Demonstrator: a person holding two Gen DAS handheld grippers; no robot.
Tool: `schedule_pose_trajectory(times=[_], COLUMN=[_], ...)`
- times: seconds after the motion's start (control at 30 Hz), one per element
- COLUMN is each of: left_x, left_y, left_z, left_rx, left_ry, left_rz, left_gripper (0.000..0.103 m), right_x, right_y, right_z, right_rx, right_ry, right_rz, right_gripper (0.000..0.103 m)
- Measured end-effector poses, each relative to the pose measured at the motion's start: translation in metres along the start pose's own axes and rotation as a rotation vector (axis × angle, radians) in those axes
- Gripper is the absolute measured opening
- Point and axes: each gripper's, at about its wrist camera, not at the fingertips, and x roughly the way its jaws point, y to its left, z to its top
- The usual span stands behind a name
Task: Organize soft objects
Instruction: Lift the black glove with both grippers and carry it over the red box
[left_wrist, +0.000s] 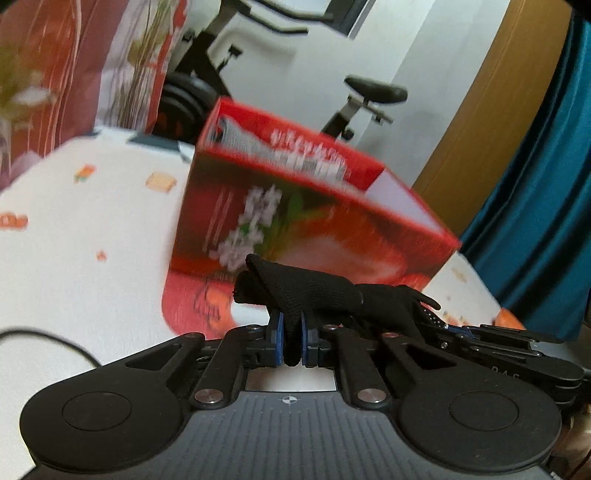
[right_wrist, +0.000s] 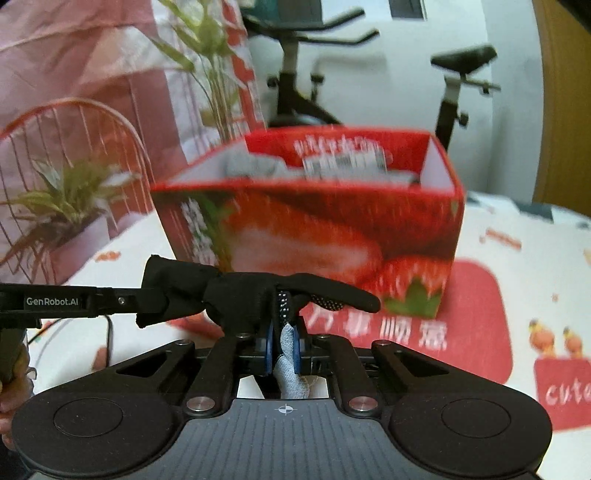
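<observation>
Black knit glove (left_wrist: 317, 291), soft and limp, is held between both grippers above a white printed cloth (left_wrist: 74, 236). Left gripper (left_wrist: 291, 336): jaws closed on a folded edge of the glove, the blue pads (left_wrist: 279, 332) pressing the fabric from both sides. Right gripper (right_wrist: 284, 343): jaws closed on the glove's other end, where a grey-blue woven strip (right_wrist: 290, 365) and a band of pale grip dots (right_wrist: 283, 304) pass between the pads. One dotted finger of the glove points right in the right wrist view.

Just beyond the glove stands an open-topped cardboard box (right_wrist: 332, 236), rectangular, glossy red with a strawberry and white blossom print, white inside. Grey soft material (right_wrist: 255, 166) lies within it; detail blurred.

Background: an artificial plant (right_wrist: 66, 199) in a wire frame, floral curtain (left_wrist: 55, 74), exercise bike (right_wrist: 295, 92), teal drape (left_wrist: 546, 184).
</observation>
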Motion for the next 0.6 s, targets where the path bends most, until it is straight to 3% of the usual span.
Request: schedule_pose_trajectory(times=[0.3,0.6], left_x=[-0.025,0.025], left_y=[-0.027,-0.031], left_z=[0.061,0.115], left_rx=[0.059,0.095], left_ry=[-0.155,-0.131], left_rz=[-0.031,0.015], left_gripper=[0.010,0.010], right_x=[-0.025,0.026], right_y=[0.003,-0.017], right_z=[0.068,0.129], right_rx=[-0.118,-0.176], right_ry=[-0.144,-0.117], right_rz=[0.004,-0.037], right_gripper=[0.009,0.009])
